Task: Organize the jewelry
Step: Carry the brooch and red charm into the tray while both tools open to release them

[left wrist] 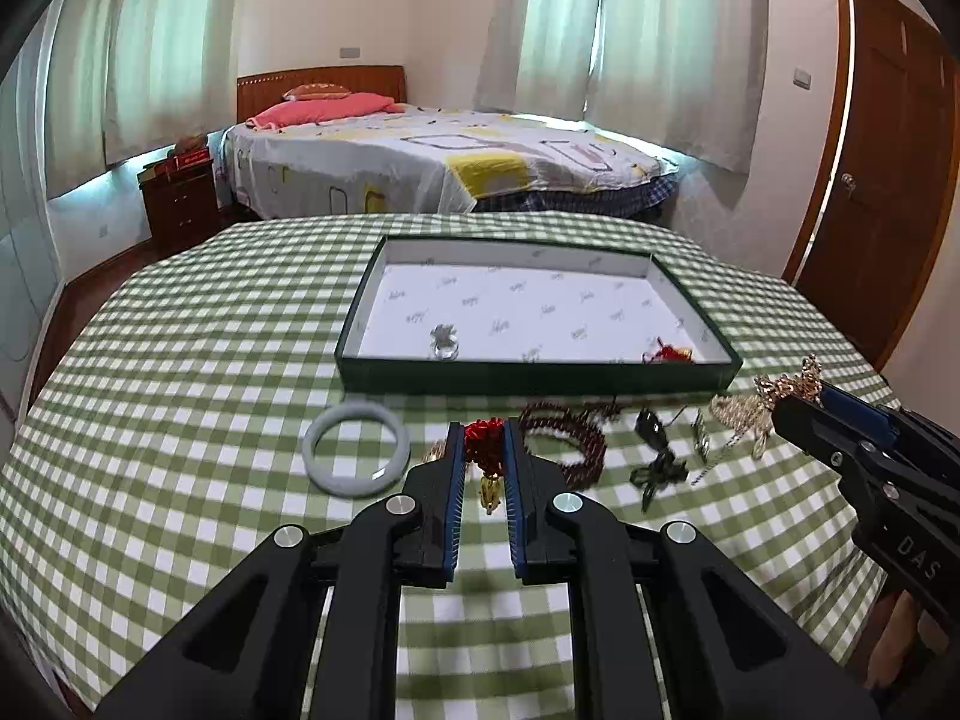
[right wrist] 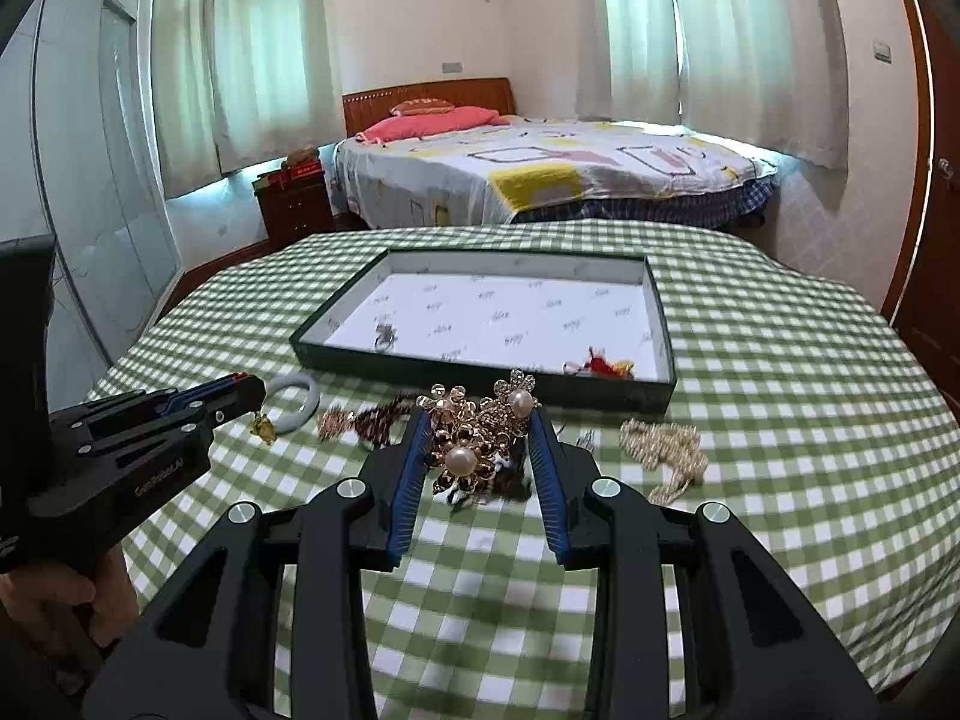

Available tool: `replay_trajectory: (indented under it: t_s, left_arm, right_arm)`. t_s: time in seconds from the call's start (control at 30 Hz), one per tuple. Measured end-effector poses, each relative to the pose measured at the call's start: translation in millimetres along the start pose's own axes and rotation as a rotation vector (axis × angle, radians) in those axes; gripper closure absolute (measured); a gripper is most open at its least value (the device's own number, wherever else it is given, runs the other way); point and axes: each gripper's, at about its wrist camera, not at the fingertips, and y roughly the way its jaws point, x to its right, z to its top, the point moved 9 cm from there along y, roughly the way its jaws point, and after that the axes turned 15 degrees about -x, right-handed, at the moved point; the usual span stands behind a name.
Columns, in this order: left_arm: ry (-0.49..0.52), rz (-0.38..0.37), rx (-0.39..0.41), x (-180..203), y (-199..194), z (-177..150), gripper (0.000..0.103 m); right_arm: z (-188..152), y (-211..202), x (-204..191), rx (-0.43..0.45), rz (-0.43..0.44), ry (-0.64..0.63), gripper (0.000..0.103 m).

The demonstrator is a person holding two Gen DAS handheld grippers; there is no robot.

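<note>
My left gripper [left wrist: 485, 429] is shut on a red flower ornament [left wrist: 483, 438] with a yellow pendant [left wrist: 489, 489] hanging below, held above the checked tablecloth; it also shows in the right wrist view [right wrist: 252, 387]. My right gripper [right wrist: 477, 414] is shut on a gold flower-and-pearl piece [right wrist: 474, 438], lifted off the table; it also shows in the left wrist view [left wrist: 792, 396]. A dark green tray [left wrist: 534, 375] with white lining lies beyond both, holding a clear crystal piece [left wrist: 444, 341] and a red tassel piece [left wrist: 669, 354].
On the cloth in front of the tray lie a white jade bangle [left wrist: 357, 441], a dark red bead bracelet [left wrist: 564, 438], black pieces [left wrist: 654, 450], a silver piece [left wrist: 699, 441] and a pearl chain [right wrist: 666, 450]. A bed [left wrist: 444, 156] stands behind the table.
</note>
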Motion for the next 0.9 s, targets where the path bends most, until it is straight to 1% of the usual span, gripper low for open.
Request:
replay_trajectory:
  t_s: [0.3, 0.47, 0.7, 0.77, 0.83, 0.9]
  left_arm:
    - [0.013, -0.018, 0.036, 4.8, 1.1, 32.8, 0.09]
    - [0.018, -0.03, 0.069, 8.4, 4.5, 64.0, 0.09]
    - [0.039, -0.036, 0.153, 16.2, 8.9, 124.6, 0.09]
    - [0.041, -0.035, 0.149, 17.9, 19.1, 132.3, 0.09]
    - [0.037, -0.04, 0.112, 18.5, 41.1, 136.6, 0.09]
    - [0.033, -0.037, 0.077, 17.3, 59.9, 134.3, 0.09]
  right_arm:
    - [42.5, 11.7, 14.1, 0.028, 0.003, 0.018, 0.07]
    - [76.4, 20.3, 21.4, 0.061, 0.013, 0.023, 0.07]
    - [122.5, 27.8, 26.9, 0.118, 0.017, 0.026, 0.07]
    - [131.0, 37.1, 30.2, 0.116, 0.015, 0.028, 0.07]
    - [132.2, 53.9, 34.5, 0.089, 0.016, 0.037, 0.07]
    - [127.8, 73.1, 38.0, 0.052, 0.022, 0.05, 0.07]
